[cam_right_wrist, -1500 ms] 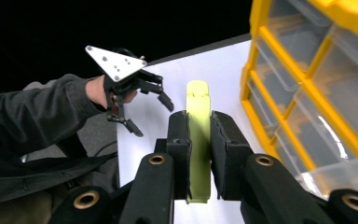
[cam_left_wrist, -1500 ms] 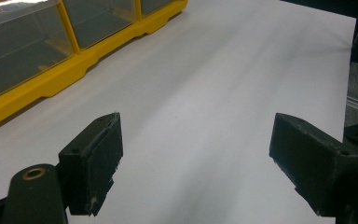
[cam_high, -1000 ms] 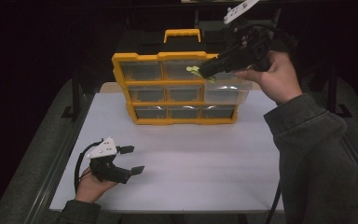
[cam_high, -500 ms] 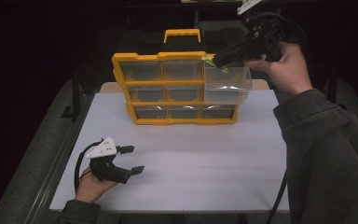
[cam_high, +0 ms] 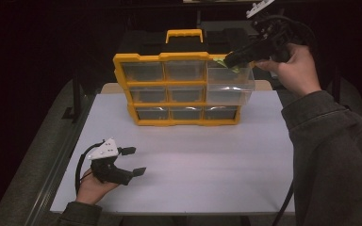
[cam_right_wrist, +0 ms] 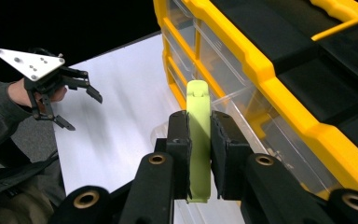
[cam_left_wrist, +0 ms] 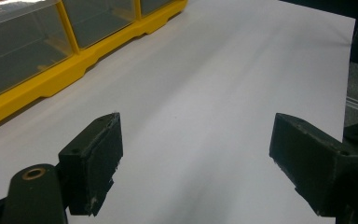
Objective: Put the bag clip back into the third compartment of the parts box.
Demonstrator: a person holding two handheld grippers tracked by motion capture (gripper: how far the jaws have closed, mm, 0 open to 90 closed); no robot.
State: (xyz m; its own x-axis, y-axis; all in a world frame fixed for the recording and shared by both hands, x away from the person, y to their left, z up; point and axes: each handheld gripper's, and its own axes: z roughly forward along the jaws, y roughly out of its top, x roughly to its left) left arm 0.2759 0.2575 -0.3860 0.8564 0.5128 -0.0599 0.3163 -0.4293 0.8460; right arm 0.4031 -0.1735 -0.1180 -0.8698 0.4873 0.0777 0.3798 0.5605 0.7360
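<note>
Right gripper (cam_right_wrist: 198, 140) clamps a flat lime-green plastic piece (cam_right_wrist: 198, 135) above the pulled-out clear drawer (cam_high: 229, 84) of the yellow organiser box (cam_high: 169, 89). Left gripper (cam_high: 131, 161) rests open on the white table (cam_high: 207, 155). Next: lower into drawer, release

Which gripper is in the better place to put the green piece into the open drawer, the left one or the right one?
The right gripper. Its jaws are already shut on the green piece, directly above the pulled-out clear drawer of the yellow organizer. The left gripper rests open and empty at the near edge of the table.

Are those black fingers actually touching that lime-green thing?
Touching. The right gripper view shows the right gripper with its fingers pressed flat against both sides of the lime-green piece.
</note>
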